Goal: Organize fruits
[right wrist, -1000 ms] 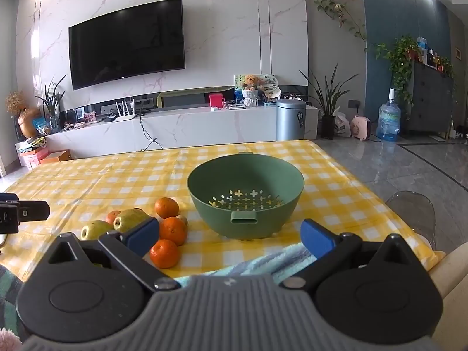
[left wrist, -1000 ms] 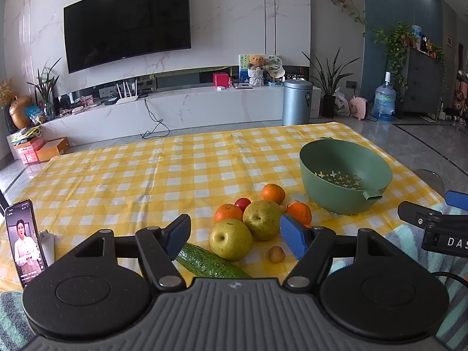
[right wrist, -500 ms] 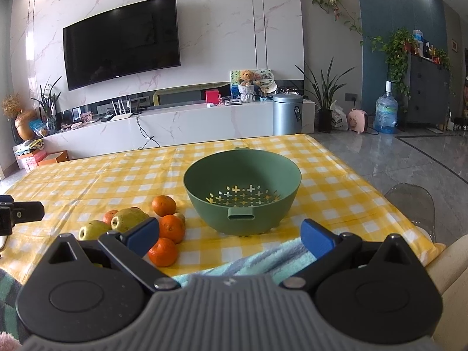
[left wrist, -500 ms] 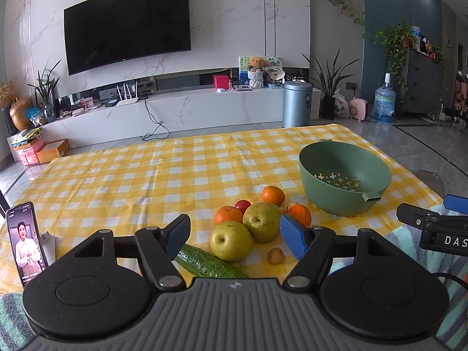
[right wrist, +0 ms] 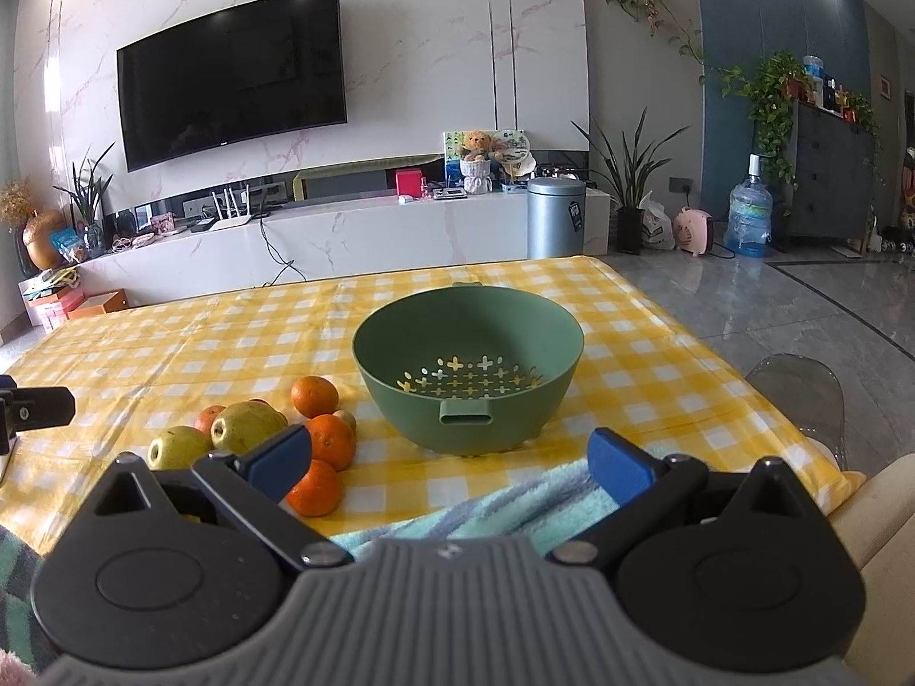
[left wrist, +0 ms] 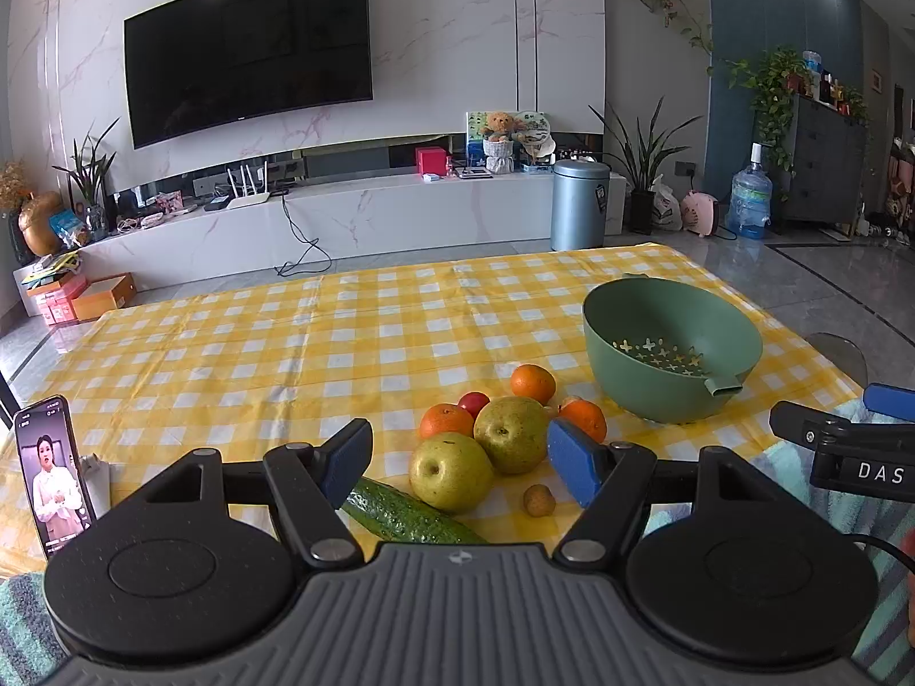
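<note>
A green colander bowl (left wrist: 672,343) stands empty on the yellow checked tablecloth (left wrist: 343,343), also in the right wrist view (right wrist: 469,366). Left of it lies a fruit pile: two yellow-green pears (left wrist: 452,471) (left wrist: 512,434), several oranges (left wrist: 533,383), a small red fruit (left wrist: 473,402), a small brown fruit (left wrist: 539,501) and a cucumber (left wrist: 400,517). The pile shows in the right wrist view with pears (right wrist: 246,429) and oranges (right wrist: 314,486). My left gripper (left wrist: 457,463) is open and empty, just before the pears. My right gripper (right wrist: 452,466) is open and empty, before the bowl.
A phone (left wrist: 54,474) stands propped at the table's left near edge. A striped towel (right wrist: 486,509) lies over the near edge. A clear chair (right wrist: 800,394) sits at the right. The right gripper's finger (left wrist: 829,434) shows at the right of the left wrist view.
Both grippers have drifted very slightly; the scene sits a little lower in the left wrist view. No fruit has moved and both stay open.
</note>
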Motion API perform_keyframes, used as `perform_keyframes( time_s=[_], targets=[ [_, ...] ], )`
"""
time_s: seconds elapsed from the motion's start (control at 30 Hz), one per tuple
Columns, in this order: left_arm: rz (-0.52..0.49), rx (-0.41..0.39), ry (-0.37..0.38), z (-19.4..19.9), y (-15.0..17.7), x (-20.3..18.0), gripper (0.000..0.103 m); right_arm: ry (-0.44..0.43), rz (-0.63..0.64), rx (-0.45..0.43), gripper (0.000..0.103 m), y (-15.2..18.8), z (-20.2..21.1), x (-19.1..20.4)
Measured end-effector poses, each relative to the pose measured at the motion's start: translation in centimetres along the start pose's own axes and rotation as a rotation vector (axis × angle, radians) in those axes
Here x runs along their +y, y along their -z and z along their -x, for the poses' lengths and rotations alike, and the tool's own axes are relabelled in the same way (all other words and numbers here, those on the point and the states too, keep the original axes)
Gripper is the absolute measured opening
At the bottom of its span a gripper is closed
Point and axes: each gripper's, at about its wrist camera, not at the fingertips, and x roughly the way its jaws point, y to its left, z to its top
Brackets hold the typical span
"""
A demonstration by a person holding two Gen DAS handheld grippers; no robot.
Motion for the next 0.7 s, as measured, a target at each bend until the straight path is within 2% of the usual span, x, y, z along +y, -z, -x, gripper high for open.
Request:
perform_keyframes(
  time_s=[0.7],
  targets=[
    [0.006, 0.010, 0.017, 0.09, 0.41, -0.21, 0.082, 0.005, 0.009, 0.009, 0.099, 0.07, -0.05, 0.10]
  ],
)
